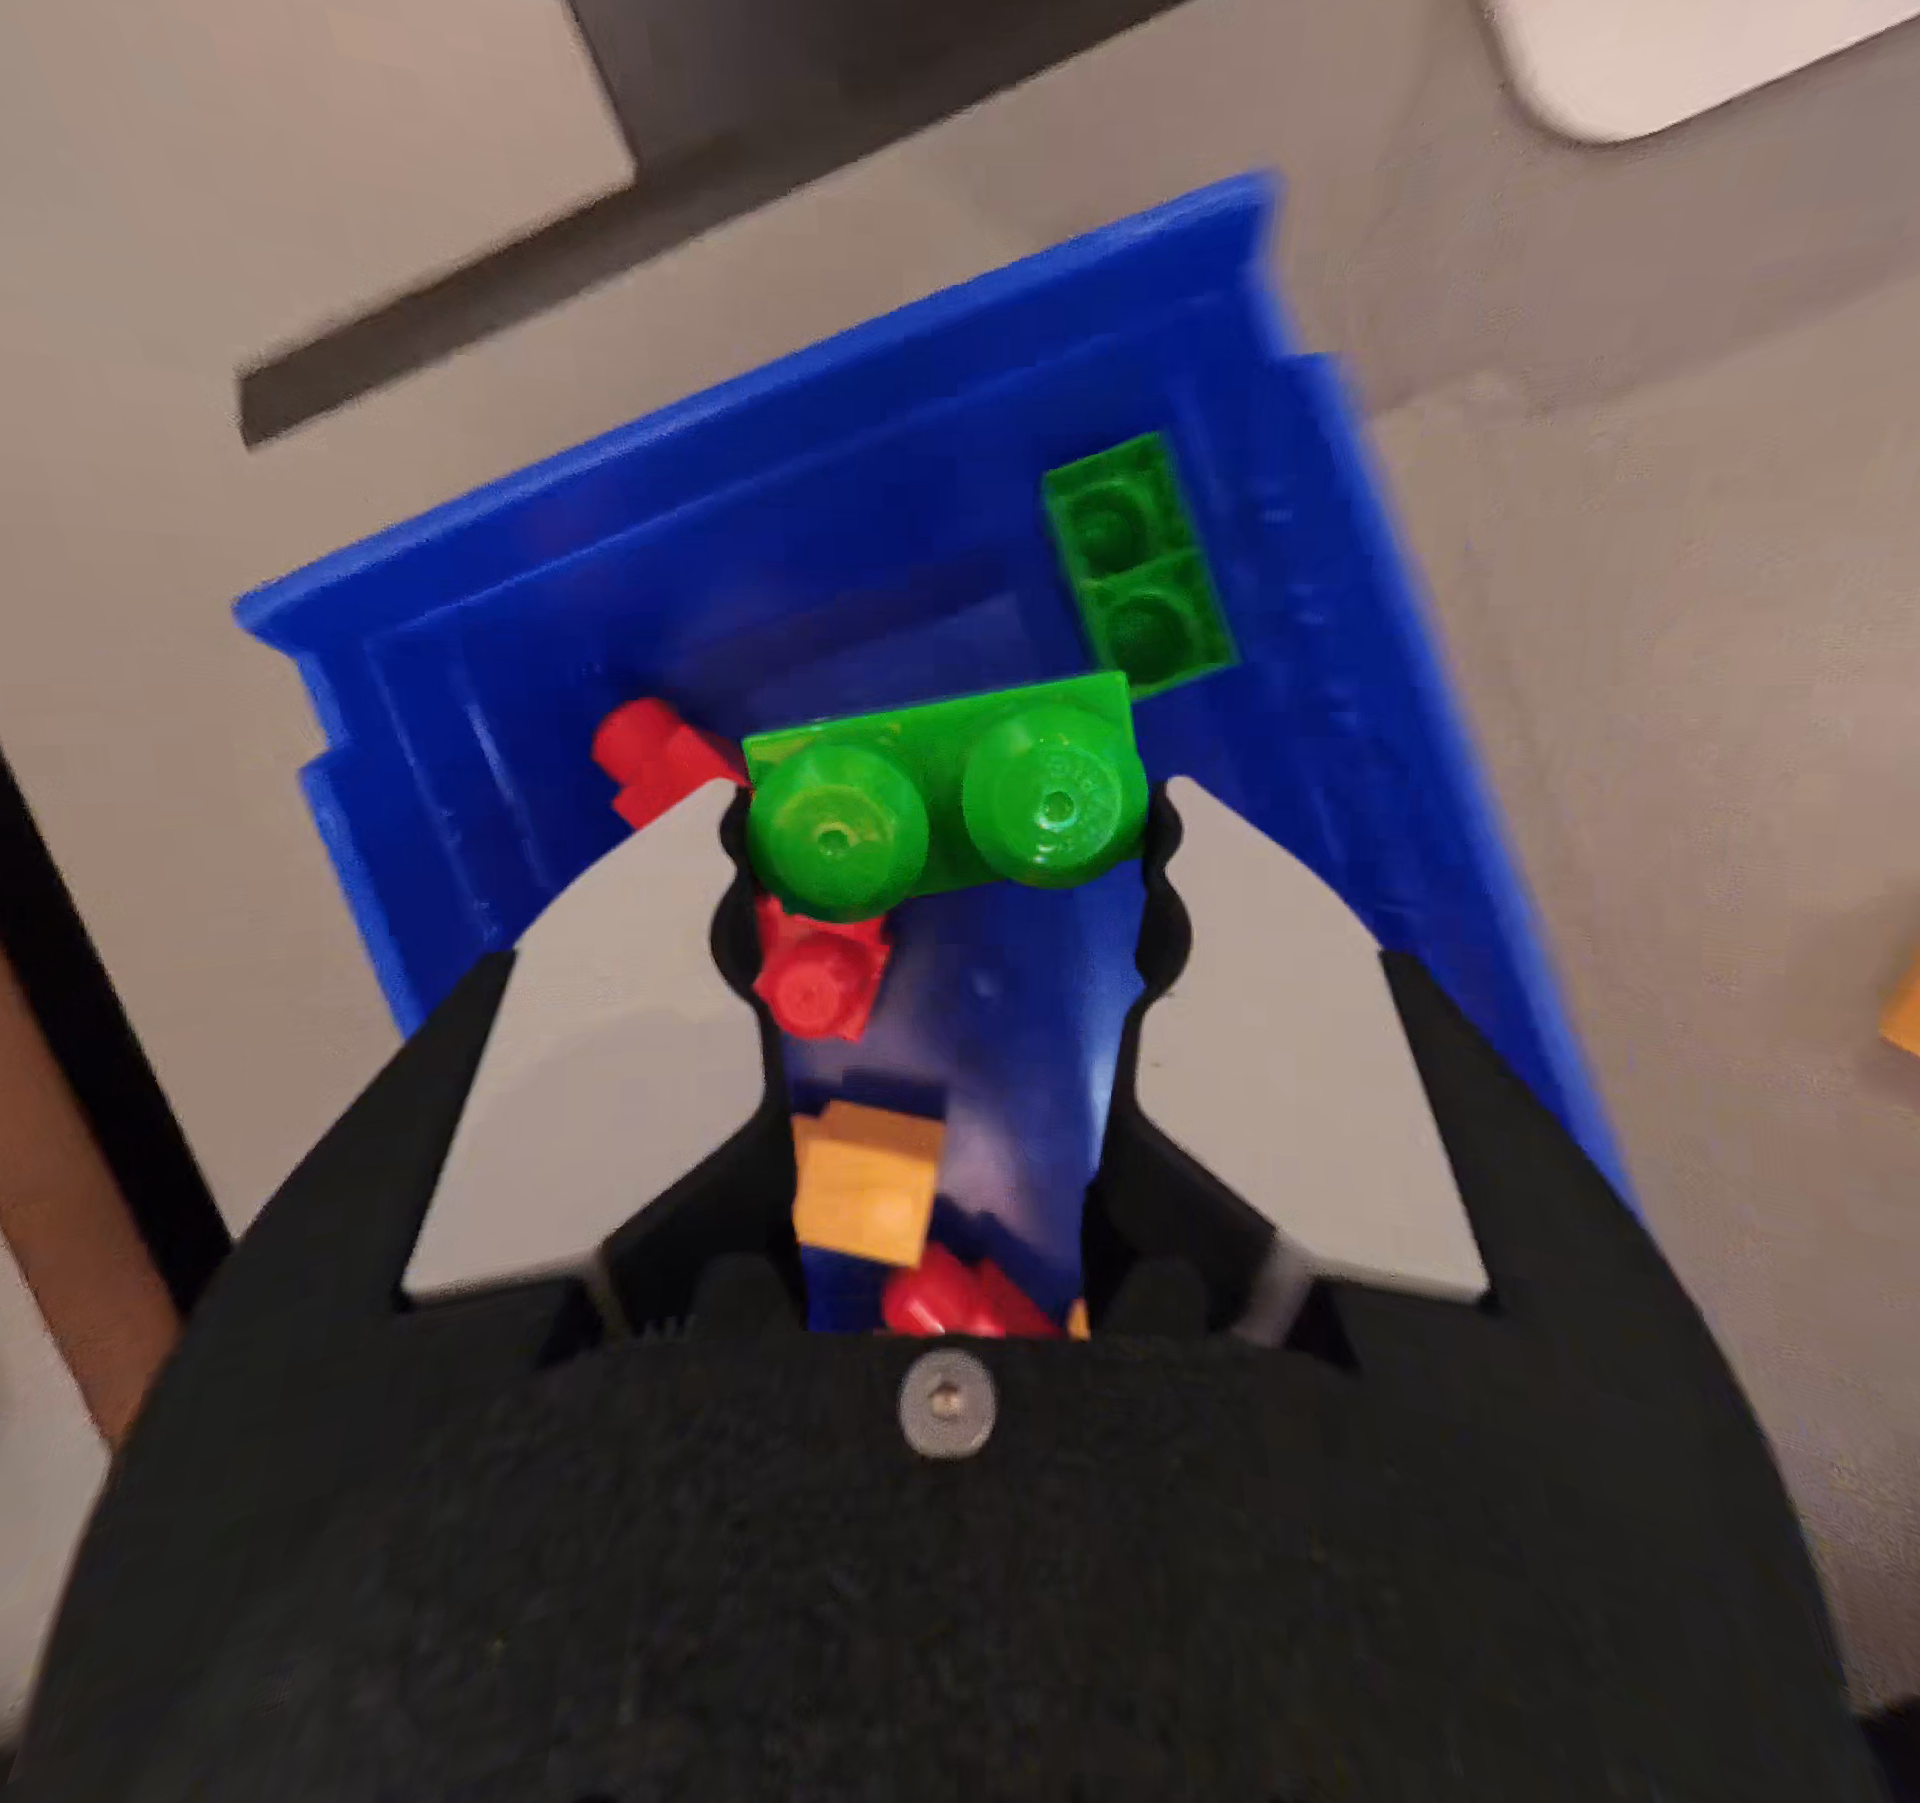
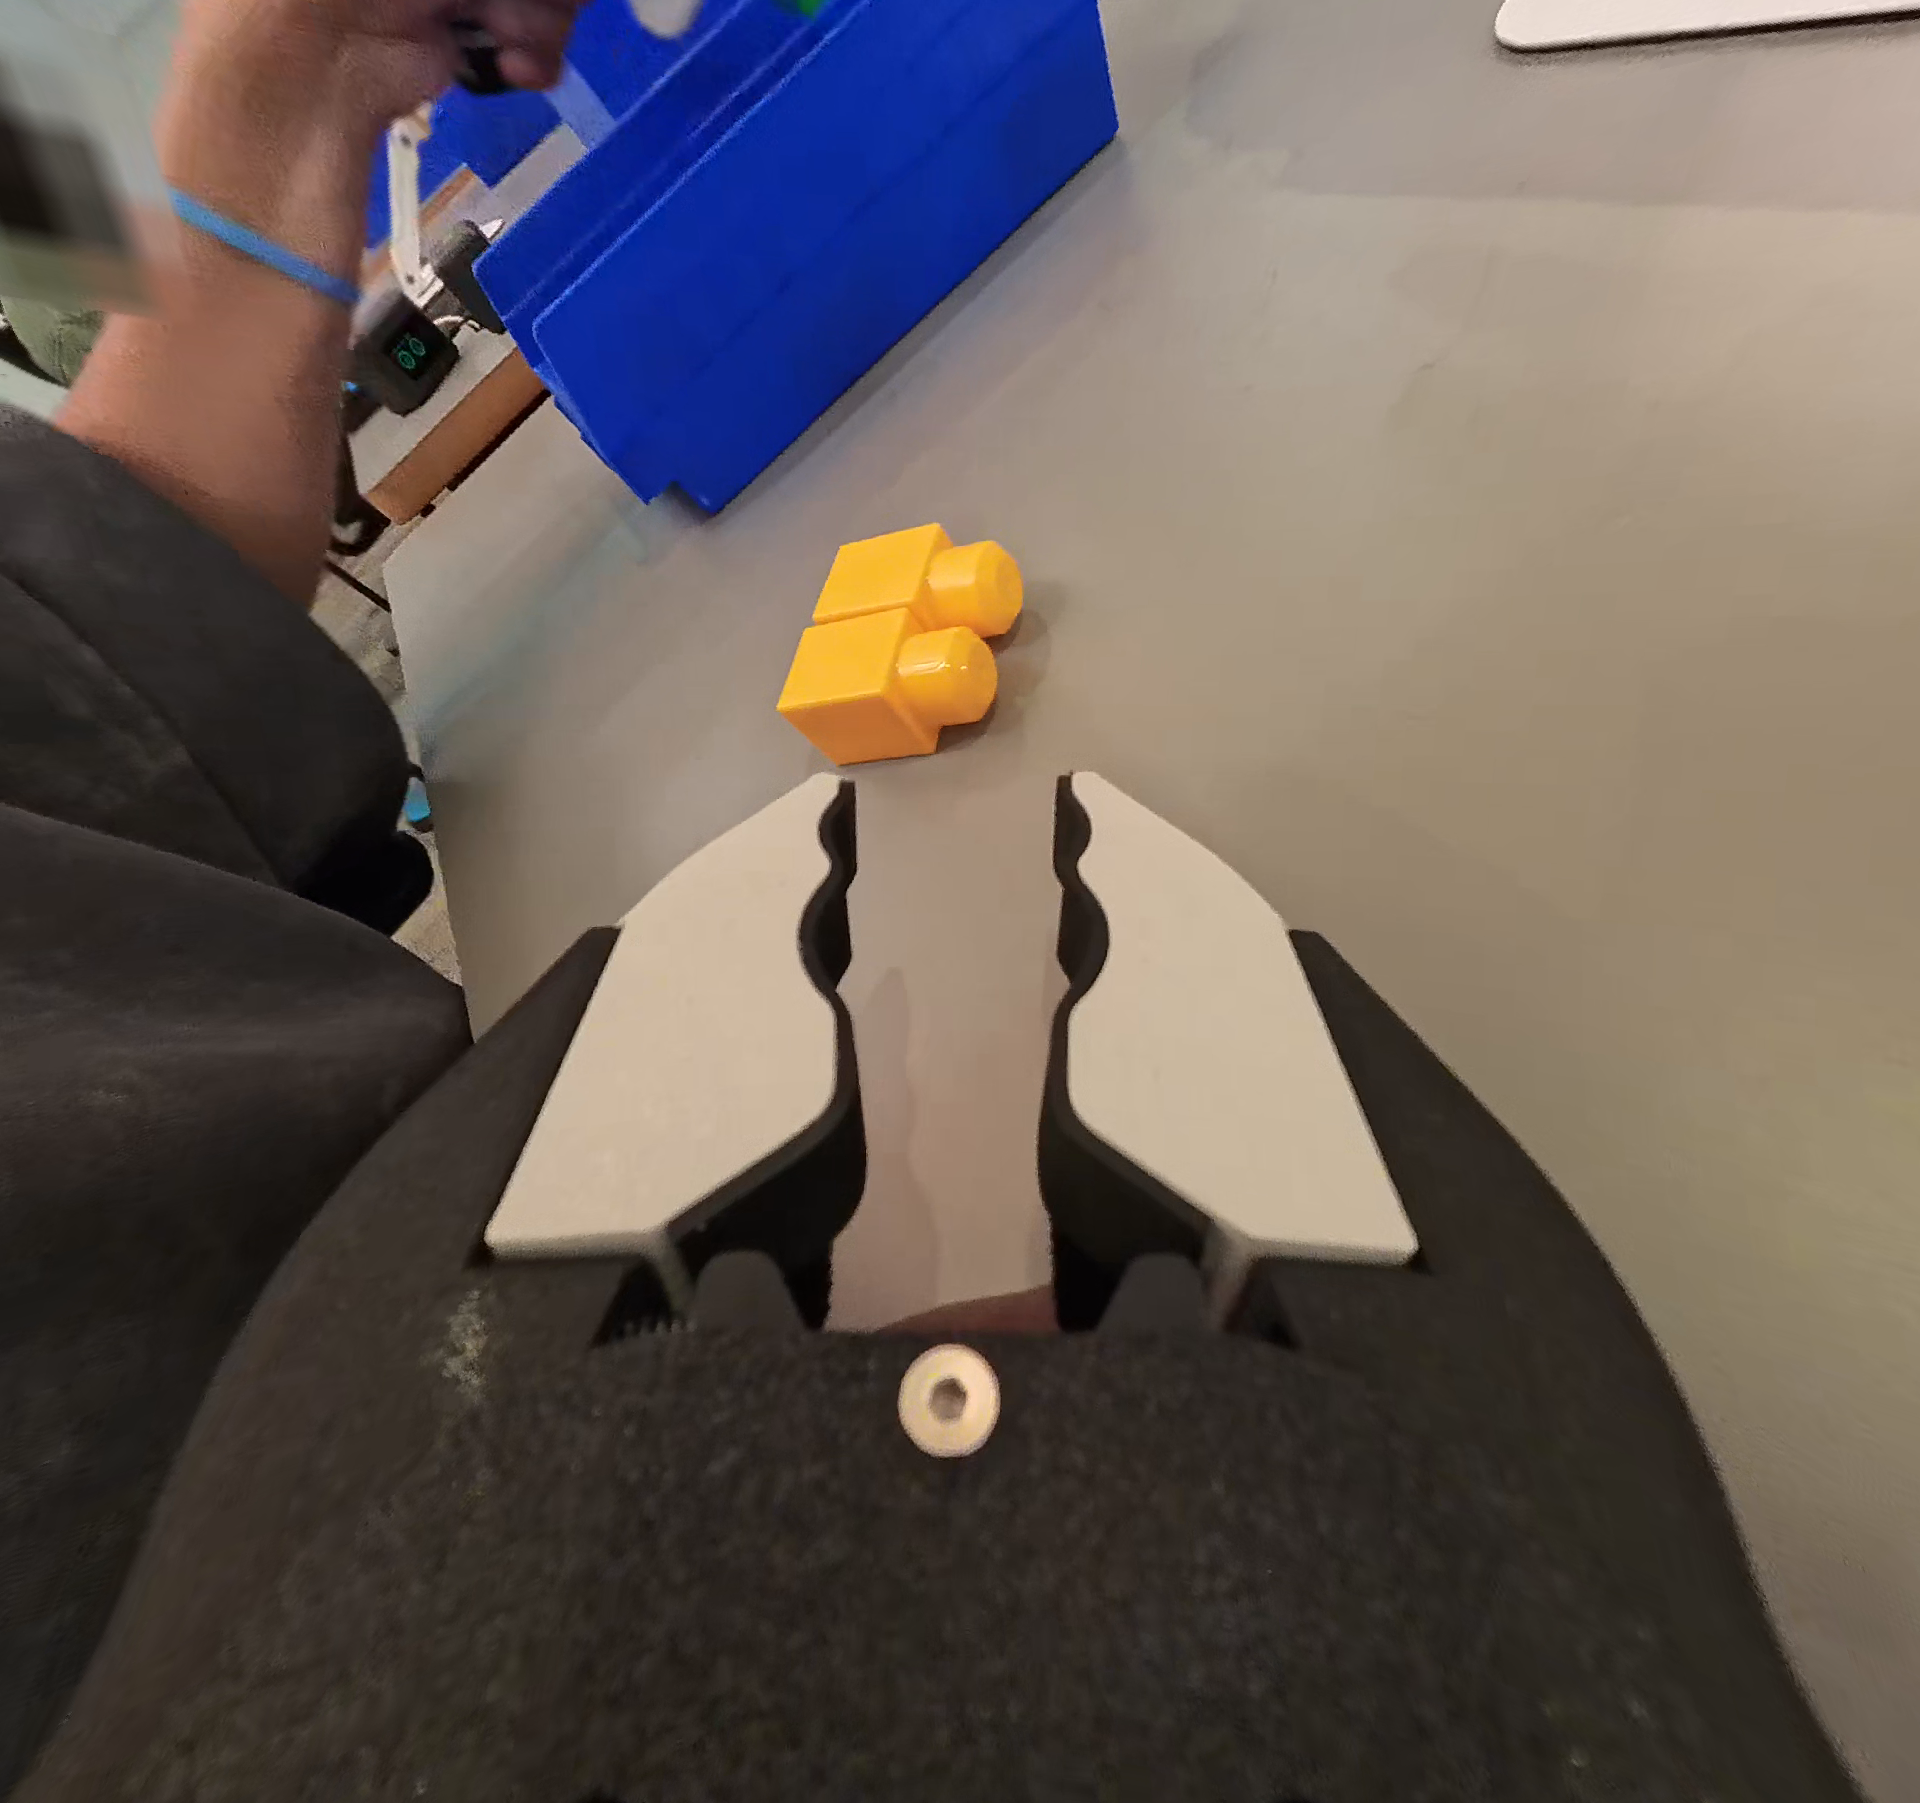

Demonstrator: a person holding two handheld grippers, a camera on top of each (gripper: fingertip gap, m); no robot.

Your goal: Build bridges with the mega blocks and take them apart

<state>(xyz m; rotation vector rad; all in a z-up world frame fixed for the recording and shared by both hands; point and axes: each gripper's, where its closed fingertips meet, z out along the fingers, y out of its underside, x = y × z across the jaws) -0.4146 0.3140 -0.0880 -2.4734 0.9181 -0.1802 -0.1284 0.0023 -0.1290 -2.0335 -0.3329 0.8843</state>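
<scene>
Left wrist view looks down over the left claw (image 1: 945, 818), whose two tips pinch a green two-stud block (image 1: 940, 803) by its short ends — the studs face the camera and the block is lifted above the blue bin (image 1: 1340, 548). Beyond the tips and to their right, a second green two-stud block (image 1: 1138, 564) lies flat on the bin floor. Just past the left tip a red block (image 1: 660, 756) shows, and another red block (image 1: 821, 984) lies under the held one. Nearer the claw's base, between its fingers, sit an orange block (image 1: 862, 1187) and a further red piece (image 1: 951, 1301).

Right wrist view shows the right claw (image 2: 956, 787) parted to a moderate gap, holding nothing, low over the grey surface (image 2: 1455, 610). Just ahead of its tips lie two yellow one-stud blocks (image 2: 899, 652) on their sides, touching each other, studs pointing right. Farther ahead and to the left stands the bin — above it a hand (image 2: 343, 70) grips the other claw with the green block.
</scene>
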